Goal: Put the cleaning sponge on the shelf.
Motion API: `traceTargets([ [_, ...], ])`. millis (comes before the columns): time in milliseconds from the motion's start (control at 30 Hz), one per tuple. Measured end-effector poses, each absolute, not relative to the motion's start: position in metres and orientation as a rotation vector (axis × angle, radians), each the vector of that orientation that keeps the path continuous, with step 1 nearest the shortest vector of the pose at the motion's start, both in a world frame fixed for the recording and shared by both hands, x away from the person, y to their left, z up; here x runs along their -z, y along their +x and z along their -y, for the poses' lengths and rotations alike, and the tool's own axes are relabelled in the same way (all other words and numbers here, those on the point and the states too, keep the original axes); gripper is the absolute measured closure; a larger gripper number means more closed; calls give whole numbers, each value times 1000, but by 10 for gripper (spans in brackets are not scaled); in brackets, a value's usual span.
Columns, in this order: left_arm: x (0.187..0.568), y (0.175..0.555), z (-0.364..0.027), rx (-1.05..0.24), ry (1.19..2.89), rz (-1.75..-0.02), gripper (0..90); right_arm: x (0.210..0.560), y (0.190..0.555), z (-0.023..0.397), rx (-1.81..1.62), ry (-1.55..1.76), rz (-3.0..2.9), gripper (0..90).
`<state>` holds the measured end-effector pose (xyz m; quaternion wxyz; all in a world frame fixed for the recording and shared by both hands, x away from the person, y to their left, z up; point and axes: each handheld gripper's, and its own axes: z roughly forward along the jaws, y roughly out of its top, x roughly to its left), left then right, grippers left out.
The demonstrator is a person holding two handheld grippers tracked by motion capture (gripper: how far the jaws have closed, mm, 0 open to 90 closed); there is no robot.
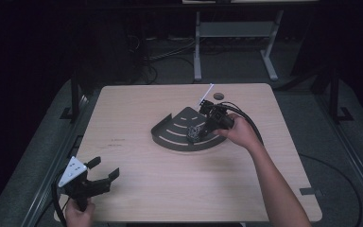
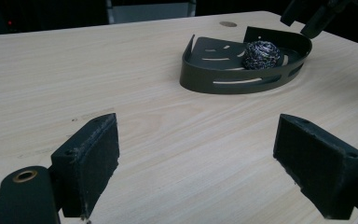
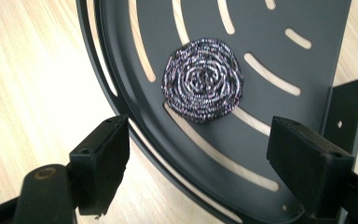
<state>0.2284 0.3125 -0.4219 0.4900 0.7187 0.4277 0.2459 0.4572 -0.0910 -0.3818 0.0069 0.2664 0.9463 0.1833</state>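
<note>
One steel scourer lies inside the dark slotted tray mid-table (towards its right end). Right gripper hovers above it, fingers spread, nothing pinched. Left gripper sits at the table near-left corner, fingers spread wide, empty.

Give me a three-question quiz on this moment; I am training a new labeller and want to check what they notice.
1. True or false: the steel scourer lies inside the dark slotted tray.
2. The right tongs are: A) clamped on the scourer, B) open above it, C) resting flat on the table.
3. What lies between the jaws of the left tongs?

Key: 1 true; 2 B; 3 nothing but bare tabletop.
</note>
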Motion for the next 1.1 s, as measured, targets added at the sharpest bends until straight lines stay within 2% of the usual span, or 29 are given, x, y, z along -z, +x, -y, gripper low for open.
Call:
traceTargets([
  [1100, 422, 228, -311, -601, 1753, -1034, 137, 387, 422, 135, -620, 840, -2926, 203],
])
